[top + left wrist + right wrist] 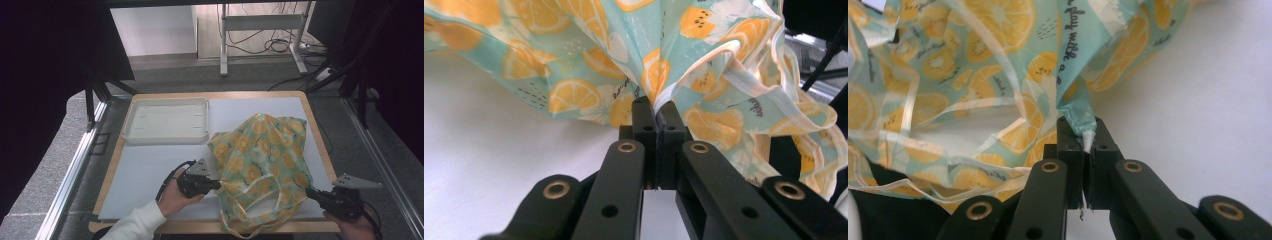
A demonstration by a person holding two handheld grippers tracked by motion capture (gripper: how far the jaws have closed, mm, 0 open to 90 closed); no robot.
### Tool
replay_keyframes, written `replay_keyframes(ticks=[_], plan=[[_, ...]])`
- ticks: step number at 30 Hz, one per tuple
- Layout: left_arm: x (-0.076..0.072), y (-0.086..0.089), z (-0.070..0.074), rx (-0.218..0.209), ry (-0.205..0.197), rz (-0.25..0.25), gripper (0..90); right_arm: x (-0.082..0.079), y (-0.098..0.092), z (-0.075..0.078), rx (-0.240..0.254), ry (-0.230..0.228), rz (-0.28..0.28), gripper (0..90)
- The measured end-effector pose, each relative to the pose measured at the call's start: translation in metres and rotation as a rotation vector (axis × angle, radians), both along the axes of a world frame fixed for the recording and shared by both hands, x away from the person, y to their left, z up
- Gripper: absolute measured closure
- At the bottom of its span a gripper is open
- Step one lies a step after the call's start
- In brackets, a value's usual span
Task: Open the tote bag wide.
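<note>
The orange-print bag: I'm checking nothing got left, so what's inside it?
Through the bag's mouth in the right gripper view, thin fabric and white table show; its folded far part stays hidden.

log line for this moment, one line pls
left gripper: jaws shut on bag | right gripper: jaws shut on bag | bag: spread between them over table | tray: apart, far left

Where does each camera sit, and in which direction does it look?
High view: above the person's side, looking forward and down on the table; both hands and tongs show.
Left gripper view: on the left tongs, looking along shut jaws pinching the lemon-print bag.
Right gripper view: on the right tongs, jaws pinching the bag's edge.
All three views share the bag and white table.
</note>
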State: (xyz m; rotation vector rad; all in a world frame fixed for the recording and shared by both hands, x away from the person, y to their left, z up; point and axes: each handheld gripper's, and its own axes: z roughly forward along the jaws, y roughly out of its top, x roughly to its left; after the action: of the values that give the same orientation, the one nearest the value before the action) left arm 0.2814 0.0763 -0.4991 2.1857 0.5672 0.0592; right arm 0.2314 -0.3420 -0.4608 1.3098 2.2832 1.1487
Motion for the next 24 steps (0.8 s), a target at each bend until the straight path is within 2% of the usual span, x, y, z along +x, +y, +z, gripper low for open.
replay_keyframes(ticks=[1, 6, 9, 18, 24], plan=[[-0.001, -0.003, -0.002, -0.008, 0.010, 0.002, 89.6, 0.000, -0.002, -0.001, -0.001, 0.004, -0.006, 86.7], [-0.002, -0.013, -0.007, 0.016, 0.007, -0.022, 89.4, 0.005, -0.007, -0.004, 0.001, 0.006, -0.027, 86.3], [0.002, -0.016, -0.008, 0.023, 0.004, -0.011, 89.4, 0.009, -0.006, -0.005, -0.004, 0.005, -0.031, 86.1], [0.018, -0.010, -0.006, 0.008, 0.001, 0.047, 89.4, 0.015, 0.000, -0.005, -0.015, -0.008, -0.026, 85.6], [0.020, -0.005, 0.001, -0.010, -0.017, 0.058, 89.4, 0.012, 0.002, 0.008, 0.000, -0.057, -0.020, 85.6]])
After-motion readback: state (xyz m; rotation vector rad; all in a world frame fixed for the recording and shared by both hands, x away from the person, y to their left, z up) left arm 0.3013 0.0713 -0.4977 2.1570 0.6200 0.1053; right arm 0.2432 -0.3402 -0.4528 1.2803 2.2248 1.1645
